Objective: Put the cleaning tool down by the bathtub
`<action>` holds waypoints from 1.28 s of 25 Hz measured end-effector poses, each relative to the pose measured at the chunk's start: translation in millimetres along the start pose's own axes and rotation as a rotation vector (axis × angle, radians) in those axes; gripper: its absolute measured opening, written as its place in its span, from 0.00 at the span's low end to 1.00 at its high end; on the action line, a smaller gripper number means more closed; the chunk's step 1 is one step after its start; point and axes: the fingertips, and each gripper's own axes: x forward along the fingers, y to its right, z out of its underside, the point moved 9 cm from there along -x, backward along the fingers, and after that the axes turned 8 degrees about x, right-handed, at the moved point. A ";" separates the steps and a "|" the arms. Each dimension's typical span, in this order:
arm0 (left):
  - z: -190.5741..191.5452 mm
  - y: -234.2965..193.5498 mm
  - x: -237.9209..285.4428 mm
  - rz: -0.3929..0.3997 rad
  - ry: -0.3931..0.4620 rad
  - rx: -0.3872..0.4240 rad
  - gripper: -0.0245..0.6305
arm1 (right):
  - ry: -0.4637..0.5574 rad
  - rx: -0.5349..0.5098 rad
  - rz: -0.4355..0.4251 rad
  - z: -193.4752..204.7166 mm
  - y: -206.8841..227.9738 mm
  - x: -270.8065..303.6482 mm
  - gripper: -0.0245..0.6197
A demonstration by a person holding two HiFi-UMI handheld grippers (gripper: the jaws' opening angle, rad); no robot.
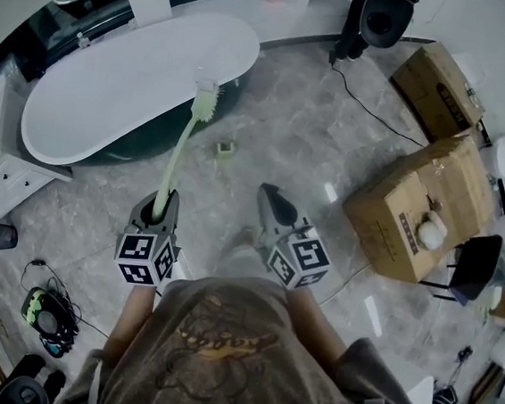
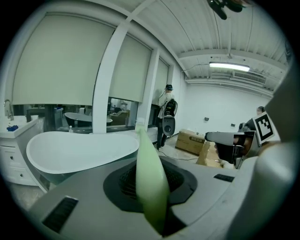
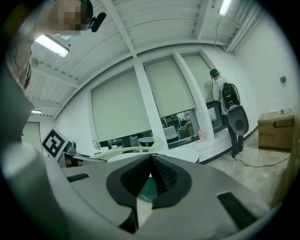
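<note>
The left claw [image 1: 165, 198] is clenched on the handle of the pale green cleaning brush [image 1: 182, 149], which slants away toward the far left. Its bristle head appears to hang over the near rim of the white bathtub [image 1: 112, 83]. The right claw [image 1: 269, 194], beside it over the marble floor [image 1: 286, 137], is clenched with nothing in it.

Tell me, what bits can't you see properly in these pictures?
- Brush, bottom end of its handle: head view, hidden inside the left gripper.
- Small green thing on the floor: head view, too small to tell what it is.
- Box, its label: head view, print too small to read.
</note>
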 end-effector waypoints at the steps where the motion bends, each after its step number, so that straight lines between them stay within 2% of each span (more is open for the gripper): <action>1: -5.1 1.7 9.2 -0.008 -0.001 -0.005 0.13 | -0.005 0.000 -0.008 -6.0 9.4 5.6 0.04; 6: -30.7 12.6 56.1 -0.056 0.014 -0.030 0.13 | -0.024 -0.009 -0.047 -35.9 59.3 29.7 0.04; 11: -46.5 19.2 86.8 -0.093 0.030 -0.053 0.13 | -0.047 -0.004 -0.076 -48.0 97.1 47.2 0.04; 22: -61.9 0.3 121.0 -0.123 0.023 -0.059 0.13 | -0.092 0.008 -0.104 -51.8 116.4 91.3 0.04; 32: -93.8 -45.1 194.4 -0.095 0.026 -0.051 0.13 | -0.062 -0.006 -0.100 -82.0 144.9 169.4 0.04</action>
